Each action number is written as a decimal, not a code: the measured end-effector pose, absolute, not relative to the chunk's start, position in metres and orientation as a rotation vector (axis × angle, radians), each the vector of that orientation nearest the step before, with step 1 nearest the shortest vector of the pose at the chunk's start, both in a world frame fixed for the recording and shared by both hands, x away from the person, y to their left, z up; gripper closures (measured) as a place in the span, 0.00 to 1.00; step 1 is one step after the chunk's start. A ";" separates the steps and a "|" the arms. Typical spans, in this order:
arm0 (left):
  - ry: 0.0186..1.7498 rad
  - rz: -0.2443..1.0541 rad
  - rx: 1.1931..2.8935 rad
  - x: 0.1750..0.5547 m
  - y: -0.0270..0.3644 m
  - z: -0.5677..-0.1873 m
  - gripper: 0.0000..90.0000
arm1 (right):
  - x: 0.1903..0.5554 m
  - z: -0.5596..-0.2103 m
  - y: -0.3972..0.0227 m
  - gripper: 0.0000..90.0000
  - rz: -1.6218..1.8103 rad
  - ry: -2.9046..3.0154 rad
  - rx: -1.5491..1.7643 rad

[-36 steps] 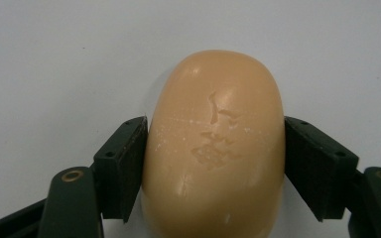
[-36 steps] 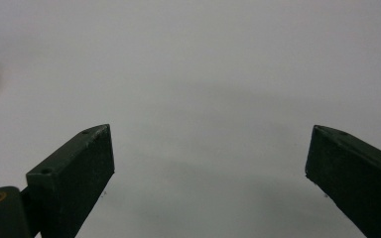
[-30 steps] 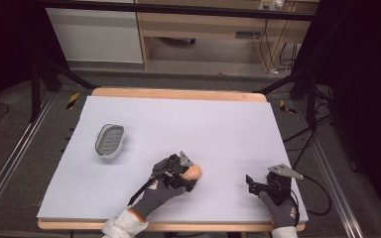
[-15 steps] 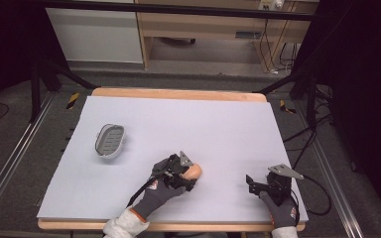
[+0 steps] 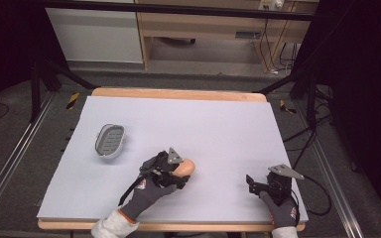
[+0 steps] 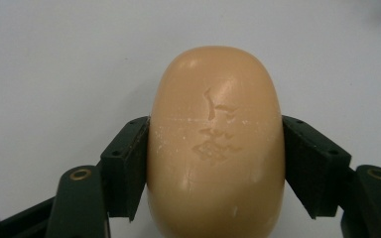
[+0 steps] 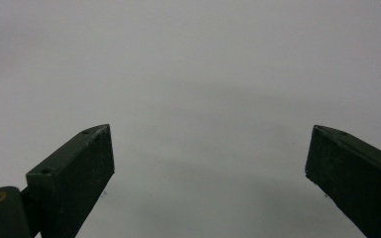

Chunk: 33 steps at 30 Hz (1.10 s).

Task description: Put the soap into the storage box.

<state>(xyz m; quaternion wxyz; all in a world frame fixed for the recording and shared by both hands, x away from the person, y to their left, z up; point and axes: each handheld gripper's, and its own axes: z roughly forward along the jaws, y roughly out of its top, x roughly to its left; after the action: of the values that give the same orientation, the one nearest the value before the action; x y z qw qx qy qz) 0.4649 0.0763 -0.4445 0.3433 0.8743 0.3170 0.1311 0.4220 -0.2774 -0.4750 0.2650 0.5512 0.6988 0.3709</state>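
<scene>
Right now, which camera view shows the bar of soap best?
The left gripper view: the soap sits close up between the left gripper jaws, its stamped mark readable and both pads against its sides. The high view shows the soap small, partly covered by the gripper. The right gripper view looks at bare table.

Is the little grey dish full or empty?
Empty. In the high view the soap dish shows only its bare ribbed inside; the soap is away from it, squeezed in the left hand-held gripper.
</scene>
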 end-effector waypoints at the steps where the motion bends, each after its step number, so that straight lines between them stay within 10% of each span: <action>1: 0.825 0.345 2.269 0.464 0.079 -0.443 0.35 | 0.422 -0.475 -0.277 0.06 1.001 1.888 1.489; 33: 1.005 0.449 2.093 0.454 0.171 -0.415 0.35 | 0.420 -0.475 -0.279 0.06 1.010 1.877 1.492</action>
<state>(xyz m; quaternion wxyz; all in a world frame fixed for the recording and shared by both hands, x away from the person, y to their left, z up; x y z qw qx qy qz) 0.4538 0.1706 -0.4151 0.3786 0.8193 0.3933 0.1756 0.4197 -0.2790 -0.4753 0.2666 0.5526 0.6953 0.3742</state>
